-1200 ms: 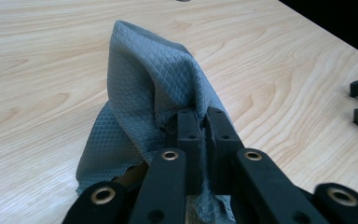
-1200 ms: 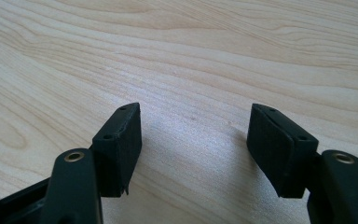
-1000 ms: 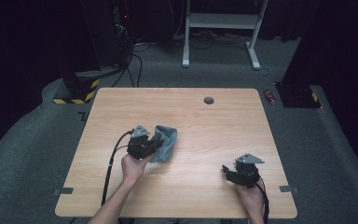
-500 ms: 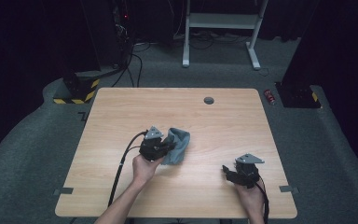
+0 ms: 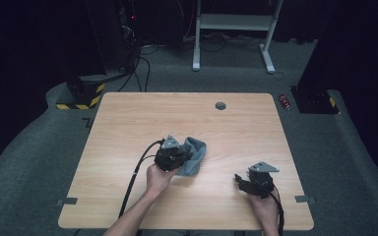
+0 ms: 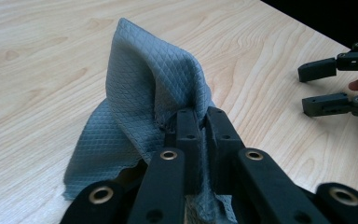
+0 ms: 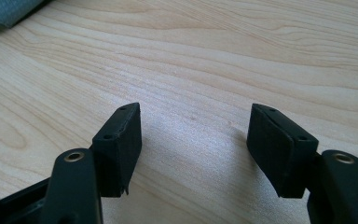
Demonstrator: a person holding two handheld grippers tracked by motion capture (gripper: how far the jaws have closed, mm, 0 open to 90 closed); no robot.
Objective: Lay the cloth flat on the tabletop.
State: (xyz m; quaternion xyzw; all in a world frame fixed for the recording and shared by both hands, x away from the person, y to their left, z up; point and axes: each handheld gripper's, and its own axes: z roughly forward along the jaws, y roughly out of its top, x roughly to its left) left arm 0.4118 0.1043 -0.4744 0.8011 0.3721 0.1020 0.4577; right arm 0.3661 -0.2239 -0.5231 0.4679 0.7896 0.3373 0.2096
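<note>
A grey quilted cloth [image 5: 193, 156] lies bunched near the middle of the wooden table [image 5: 128, 118]. My left gripper [image 5: 179, 155] is shut on a fold of the cloth [image 6: 144, 98], which rises in a peak above the closed jaws [image 6: 199, 122] and drapes down onto the table. My right gripper [image 5: 240, 181] sits low near the front right of the table, open, with bare wood between its fingers [image 7: 193, 123]. A corner of the cloth [image 7: 4, 11] shows at the top left of the right gripper view. The right gripper [image 6: 321, 86] appears open at the right edge of the left gripper view.
A small dark round grommet [image 5: 220, 105] sits near the table's far edge. Beyond the table stand a white desk frame [image 5: 234, 29], cables on grey carpet, and a black-and-yellow striped block [image 5: 81, 96] at left. A small red object [image 5: 286, 102] lies on the floor at right.
My left gripper has carried the cloth to the right, toward the table's middle and the right gripper. The right gripper has stayed in place.
</note>
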